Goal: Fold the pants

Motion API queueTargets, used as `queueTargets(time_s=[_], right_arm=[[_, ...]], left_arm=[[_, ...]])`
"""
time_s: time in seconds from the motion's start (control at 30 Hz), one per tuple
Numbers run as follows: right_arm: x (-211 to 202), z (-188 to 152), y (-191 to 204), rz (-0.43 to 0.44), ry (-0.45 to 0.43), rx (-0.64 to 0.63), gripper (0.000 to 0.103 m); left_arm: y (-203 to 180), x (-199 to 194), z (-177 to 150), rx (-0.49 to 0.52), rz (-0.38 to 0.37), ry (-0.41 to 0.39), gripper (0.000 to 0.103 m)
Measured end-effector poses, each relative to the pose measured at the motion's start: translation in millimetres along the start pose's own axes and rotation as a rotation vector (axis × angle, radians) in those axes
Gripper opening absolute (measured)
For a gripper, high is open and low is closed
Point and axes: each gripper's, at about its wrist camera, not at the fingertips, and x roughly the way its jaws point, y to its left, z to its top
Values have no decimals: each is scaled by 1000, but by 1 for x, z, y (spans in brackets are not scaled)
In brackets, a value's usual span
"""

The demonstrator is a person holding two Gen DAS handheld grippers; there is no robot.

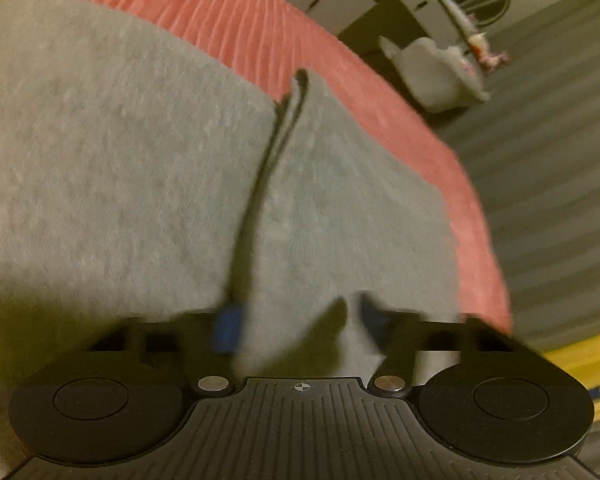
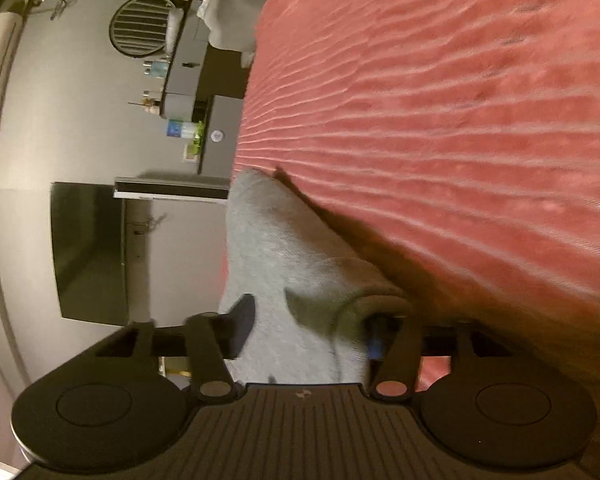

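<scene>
Left wrist view showed the left gripper (image 1: 296, 328) pinched on a fold of the grey pants (image 1: 120, 168), which stretched away over the red bedspread (image 1: 260, 28). The right gripper (image 2: 312, 332), rolled sideways, had cloth between its fingers; whether it was clamped, I couldn't tell.

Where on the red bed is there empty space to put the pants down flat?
In the right wrist view, the red bedspread is bare beyond the grey pants, out to its far edge. In the left wrist view only a thin red strip shows between the pants and the bed's edge; the pants crowd the rest there.
</scene>
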Motion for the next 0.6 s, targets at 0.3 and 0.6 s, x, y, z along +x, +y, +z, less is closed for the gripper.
queueTargets(time_s=[0.3, 0.6], right_arm=[[-10, -4, 12, -21, -27, -80, 15], [3, -5, 5, -119, 12, -23, 24]], left_arm=[[-15, -71, -15, 175, 24, -235, 15], [24, -56, -34, 164, 199, -168, 28]])
